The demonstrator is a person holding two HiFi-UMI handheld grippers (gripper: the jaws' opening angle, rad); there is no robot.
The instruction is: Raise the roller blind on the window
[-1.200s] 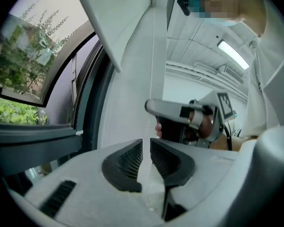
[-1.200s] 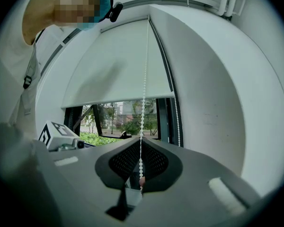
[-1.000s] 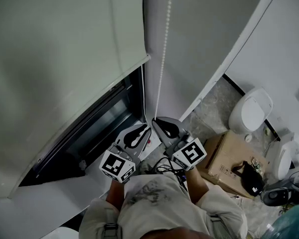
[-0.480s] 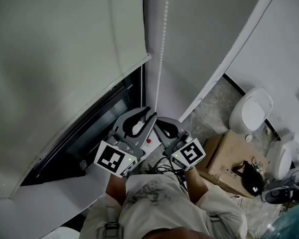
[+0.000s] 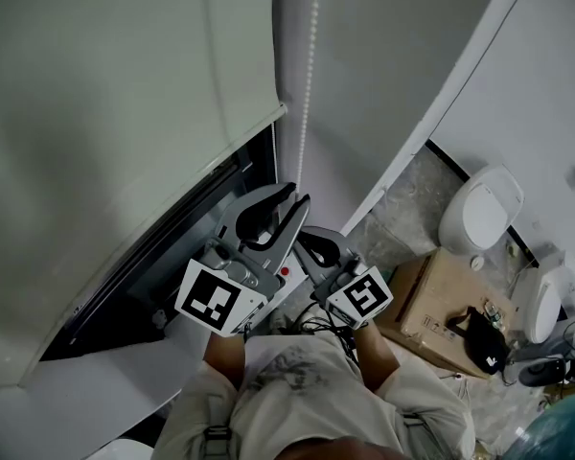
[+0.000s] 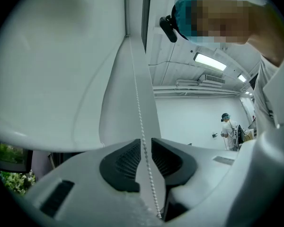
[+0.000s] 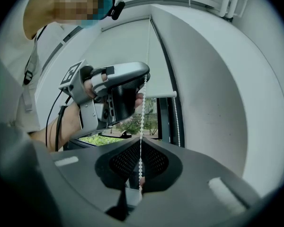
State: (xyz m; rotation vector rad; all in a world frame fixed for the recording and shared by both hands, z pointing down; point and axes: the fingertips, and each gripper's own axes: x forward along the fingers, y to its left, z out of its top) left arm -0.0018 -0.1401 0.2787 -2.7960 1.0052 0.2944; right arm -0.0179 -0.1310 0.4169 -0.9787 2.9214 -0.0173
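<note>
The roller blind [image 5: 105, 113] hangs mostly down: the right gripper [image 5: 309, 240] pinches the bead chain [image 5: 307, 84], and the left gripper [image 5: 299, 194] at eleven o'clock straddles it loosely, jaws just narrowing.

Head view: camera high above bead chain [image 5: 304, 113], facing steeply down. Roller blind [image 5: 125, 113] left of chain, window [image 5: 196, 247] below blind, floor [image 5: 402, 209] far down, right of chain. Left gripper [image 5: 295, 195] and right gripper [image 5: 305, 236] seen whole at chain's lower part.
Left gripper view: lens close behind own jaws, tilted up along chain.
Right gripper view: lens lower on chain, facing window, chain very near.
Shared: chain and blind in all three views; left gripper in head and right gripper views.
</note>
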